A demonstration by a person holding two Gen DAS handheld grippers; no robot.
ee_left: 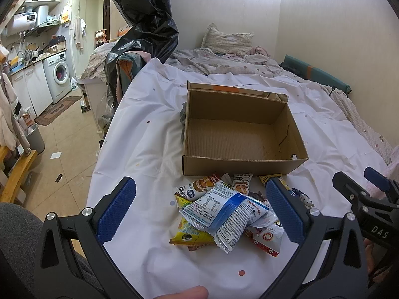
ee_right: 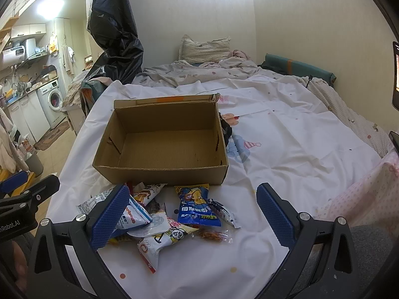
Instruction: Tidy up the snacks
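An empty open cardboard box [ee_left: 239, 134] [ee_right: 164, 147] stands on the white bedsheet. Just in front of it lies a loose pile of snack packets [ee_left: 224, 211] [ee_right: 159, 219]. On top in the left wrist view is a white-and-blue packet [ee_left: 224, 209]; the right wrist view shows a blue-and-yellow packet [ee_right: 197, 206] and a small clear packet of orange bits [ee_right: 212, 235]. My left gripper [ee_left: 199, 206] hovers open above the pile, its fingers either side of it. My right gripper [ee_right: 194, 214] is open too, over the pile's right part, holding nothing.
The sheet covers a bed with a pillow [ee_right: 204, 48] and rumpled quilt at the far end. A black plastic bag [ee_left: 147, 30] hangs at the bed's left. Left of the bed lies tiled floor, with a washing machine [ee_left: 58, 74] and a grey bin [ee_left: 35, 137].
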